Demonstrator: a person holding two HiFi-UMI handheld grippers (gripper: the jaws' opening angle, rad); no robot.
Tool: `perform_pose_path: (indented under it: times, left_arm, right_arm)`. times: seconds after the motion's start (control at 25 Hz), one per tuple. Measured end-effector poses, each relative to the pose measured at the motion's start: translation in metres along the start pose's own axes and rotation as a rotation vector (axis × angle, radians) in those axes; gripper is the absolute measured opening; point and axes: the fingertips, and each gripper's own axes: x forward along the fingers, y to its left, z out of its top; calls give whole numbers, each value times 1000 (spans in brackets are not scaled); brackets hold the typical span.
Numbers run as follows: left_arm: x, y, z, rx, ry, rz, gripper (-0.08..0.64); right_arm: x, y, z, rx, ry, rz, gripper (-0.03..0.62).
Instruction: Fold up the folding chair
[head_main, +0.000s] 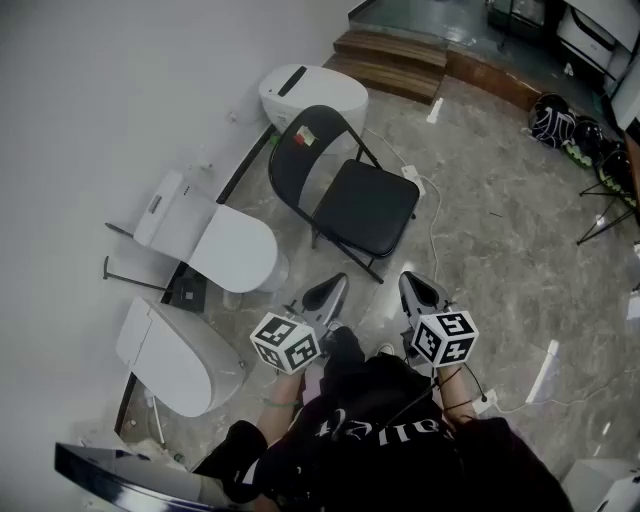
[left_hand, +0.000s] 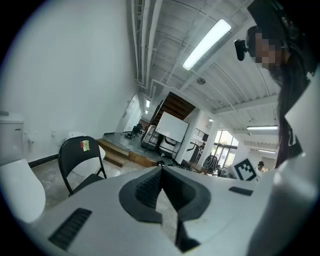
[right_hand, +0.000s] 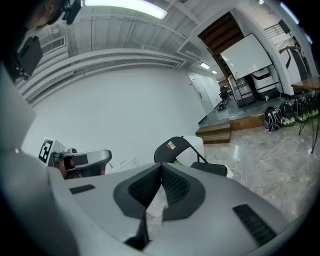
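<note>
A black folding chair (head_main: 345, 195) stands unfolded on the marble floor, its backrest with a small sticker toward the white wall. It also shows at the left of the left gripper view as the chair (left_hand: 80, 162), and in the middle of the right gripper view as the chair (right_hand: 187, 152). My left gripper (head_main: 335, 285) and right gripper (head_main: 412, 283) hover side by side just in front of the chair's seat, apart from it. Both are shut with nothing between their jaws. The left gripper (left_hand: 161, 170) and right gripper (right_hand: 161, 167) show pads pressed together.
Three white toilets (head_main: 225, 245) lie or stand along the wall left of the chair. A white cable (head_main: 430, 215) runs over the floor to the right of the chair. Wooden steps (head_main: 395, 55) rise at the back. Bags (head_main: 560, 125) and a stand sit at far right.
</note>
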Motion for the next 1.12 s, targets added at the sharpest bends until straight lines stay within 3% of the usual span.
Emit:
perform_pose_path:
  times: [0.32,0.48,0.72,1.0,1.12]
  left_arm:
    - [32,39,4,71,59,27,3]
    - [54,77,12,57,72,29,3]
    - [92,167,55,55,86,66,5]
    - [126,299,102,34,142,135,10]
    - [140,356,111,32,175,154,78]
  right_arm:
    - [36,-26,10,45,3,-23,14]
    - [69,-42,18,72,5,-49,14]
    - [144,-55,48,84,9,-78,14]
    - [237,-65,72,113,49,-134,14]
    - [266,-74,71,122,81,-177,14]
